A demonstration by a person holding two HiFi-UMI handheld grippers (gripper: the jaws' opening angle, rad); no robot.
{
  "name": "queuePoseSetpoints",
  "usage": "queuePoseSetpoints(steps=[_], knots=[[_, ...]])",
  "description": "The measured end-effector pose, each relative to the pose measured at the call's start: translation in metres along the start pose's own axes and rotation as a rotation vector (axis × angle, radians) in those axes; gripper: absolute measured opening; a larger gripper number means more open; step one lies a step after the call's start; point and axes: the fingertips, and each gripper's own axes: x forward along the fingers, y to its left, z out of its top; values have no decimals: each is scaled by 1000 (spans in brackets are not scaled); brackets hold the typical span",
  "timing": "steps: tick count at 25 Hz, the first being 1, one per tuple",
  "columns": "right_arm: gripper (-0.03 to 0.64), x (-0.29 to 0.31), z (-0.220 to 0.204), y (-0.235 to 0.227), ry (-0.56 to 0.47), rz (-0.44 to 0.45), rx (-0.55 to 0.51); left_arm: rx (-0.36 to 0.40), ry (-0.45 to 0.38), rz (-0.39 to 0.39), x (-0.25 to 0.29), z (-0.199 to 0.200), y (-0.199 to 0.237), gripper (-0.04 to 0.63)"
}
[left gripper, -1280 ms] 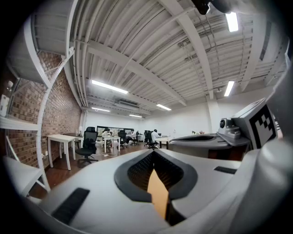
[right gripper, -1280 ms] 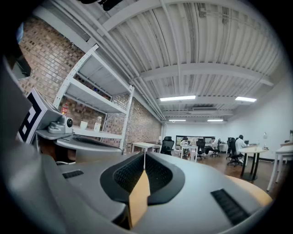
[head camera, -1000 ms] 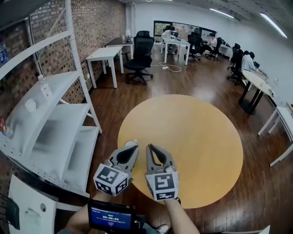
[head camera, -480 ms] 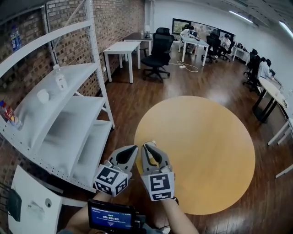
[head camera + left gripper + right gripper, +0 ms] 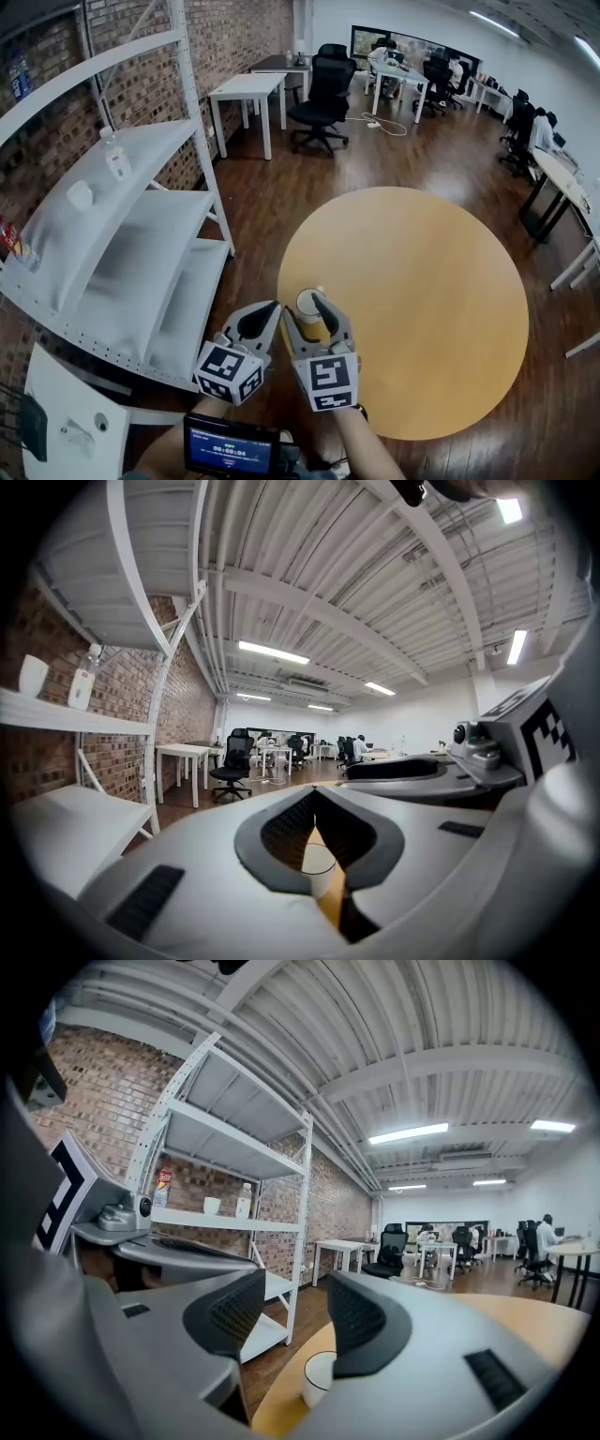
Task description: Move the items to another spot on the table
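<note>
- A white cup (image 5: pixel 308 301) is seen upright, mouth up, near the left edge of the round tabletop (image 5: pixel 422 300).
- The cup is found directly ahead of the right gripper (image 5: pixel 302 313), low in the gap between its jaws. These jaws are being opened, and no pad is seen pressing on the cup, so nothing is held.
- The left gripper (image 5: pixel 267 315) is kept just beside the right one, jaws together and empty. The cup is only glimpsed through the slit below its tips.
- The right gripper is judged the nearer. A straight approach along its jaws, with the cup's upright axis kept between the pads, is what a grasp would call for.
</note>
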Motion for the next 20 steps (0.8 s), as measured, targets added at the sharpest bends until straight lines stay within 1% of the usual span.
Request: queuePoseSetpoints(steps=[4,10,13,19,20], knots=[[247,6,-19,-1,24,-17,15,-19,22,0,4,-19,4,2],[331,17,-49,-9,76,-31,44,-50,55,8,14,-38,15,2],[379,25,-67,-14,106,-38,55,-50,68,1,21,-49,20,2],[382,42,-100,-24,139,-65,86,-56,121,11,36,-77,31,2],[407,44,-105,-25,144,-70,93,-57,132,13,38,-81,32,2]])
